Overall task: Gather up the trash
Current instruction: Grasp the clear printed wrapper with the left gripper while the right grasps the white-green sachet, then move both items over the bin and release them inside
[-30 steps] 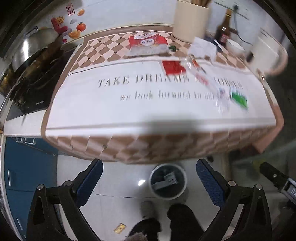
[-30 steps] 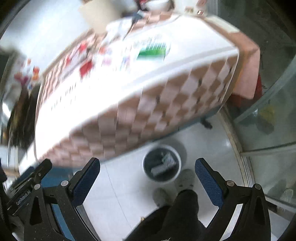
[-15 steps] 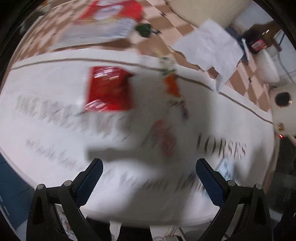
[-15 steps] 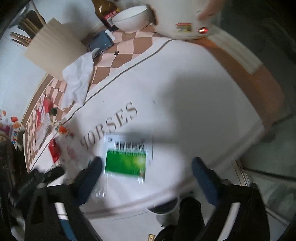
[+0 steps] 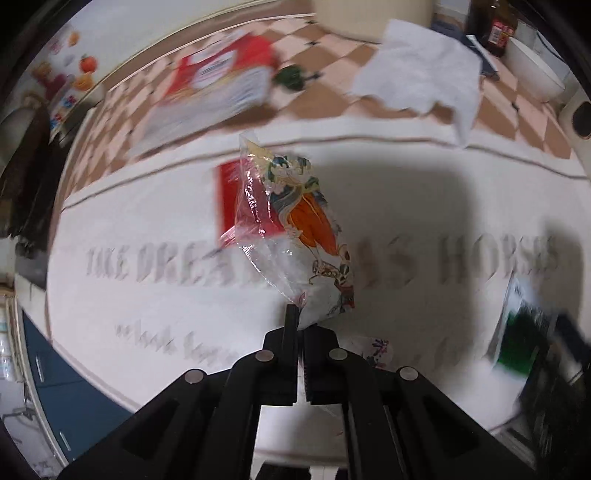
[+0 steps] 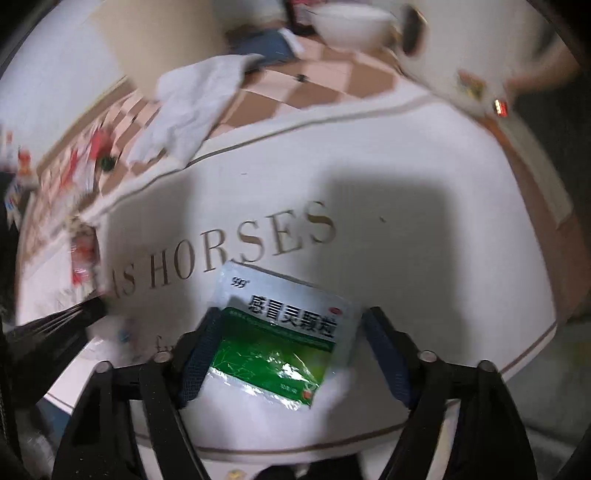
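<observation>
My left gripper is shut on the lower corner of a clear plastic wrapper printed with an orange cartoon figure, held just above the white tablecloth. A red packet lies behind it. My right gripper is open, its blue-padded fingers either side of a green and white medicine sachet that lies flat near the table's front edge. The sachet also shows at the right of the left wrist view.
A crumpled white tissue lies on the checked border, with a red and white bag and a small dark green item to its left. A bowl, dark bottle and white cooker stand at the back right.
Both grippers came up from over the floor bin to the tabletop. The left one shut on the clear wrapper. The right one moved down around the green sachet.
</observation>
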`<state>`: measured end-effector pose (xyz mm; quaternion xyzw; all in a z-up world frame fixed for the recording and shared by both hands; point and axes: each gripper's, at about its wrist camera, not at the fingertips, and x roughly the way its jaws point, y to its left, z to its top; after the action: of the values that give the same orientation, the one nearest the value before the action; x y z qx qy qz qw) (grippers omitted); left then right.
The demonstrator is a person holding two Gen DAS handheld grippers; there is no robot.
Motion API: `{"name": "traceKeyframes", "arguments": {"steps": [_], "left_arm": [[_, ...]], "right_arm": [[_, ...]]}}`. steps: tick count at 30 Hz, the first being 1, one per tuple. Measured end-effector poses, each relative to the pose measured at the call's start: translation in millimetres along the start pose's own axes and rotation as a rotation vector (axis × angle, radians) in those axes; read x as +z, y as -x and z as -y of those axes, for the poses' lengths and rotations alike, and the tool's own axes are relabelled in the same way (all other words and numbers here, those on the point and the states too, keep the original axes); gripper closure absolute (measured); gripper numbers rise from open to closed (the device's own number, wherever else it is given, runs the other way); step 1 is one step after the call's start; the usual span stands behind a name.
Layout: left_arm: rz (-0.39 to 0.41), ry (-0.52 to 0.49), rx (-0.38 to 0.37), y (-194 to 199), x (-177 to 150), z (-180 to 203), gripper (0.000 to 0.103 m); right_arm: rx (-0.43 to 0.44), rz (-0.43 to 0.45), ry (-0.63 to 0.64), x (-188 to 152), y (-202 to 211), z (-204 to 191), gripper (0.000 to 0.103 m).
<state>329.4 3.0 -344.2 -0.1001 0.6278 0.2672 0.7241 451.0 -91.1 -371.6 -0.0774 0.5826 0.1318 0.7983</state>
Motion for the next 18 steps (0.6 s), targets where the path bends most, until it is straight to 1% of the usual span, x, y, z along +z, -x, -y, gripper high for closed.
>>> {"name": "traceKeyframes", "arguments": {"steps": [1,2,3,4,6,8,9,12,15,18], "left_arm": [[0.004,0.008,0.007,2,-8,-7,0.103],[0.007,0.016,0.008,3,-12,-10,0.103],[0.013,0.024,0.006,7,-21,-17,0.103],[0.025,0.027,0.007,12,-28,-23,0.103],[0.046,0.026,-0.002,19,-37,-27,0.103],[0.085,0.011,-0.014,33,-49,-32,0.103],[0.101,0.001,-0.021,37,-42,-33,0.103],[0.156,-0.027,-0.064,57,-63,-45,0.103],[0.194,-0.05,-0.132,74,-85,-60,0.103],[0.219,-0.089,-0.189,84,-108,-75,0.103]], "right_arm": [[-0.054,0.03,0.048,-4,0,-9,0.051],[-0.068,0.066,0.078,-8,1,-15,0.063],[-0.063,0.088,0.094,-12,2,-18,0.083],[-0.067,0.097,0.116,-15,3,-23,0.096],[-0.048,0.103,0.114,-18,5,-26,0.1],[0.007,0.099,0.054,-22,10,-18,0.101],[0.02,0.102,0.026,-23,16,-15,0.101],[0.065,0.137,-0.052,-37,47,1,0.101],[0.08,0.182,-0.086,-61,84,3,0.101],[0.079,0.218,-0.114,-97,119,2,0.101]]}}
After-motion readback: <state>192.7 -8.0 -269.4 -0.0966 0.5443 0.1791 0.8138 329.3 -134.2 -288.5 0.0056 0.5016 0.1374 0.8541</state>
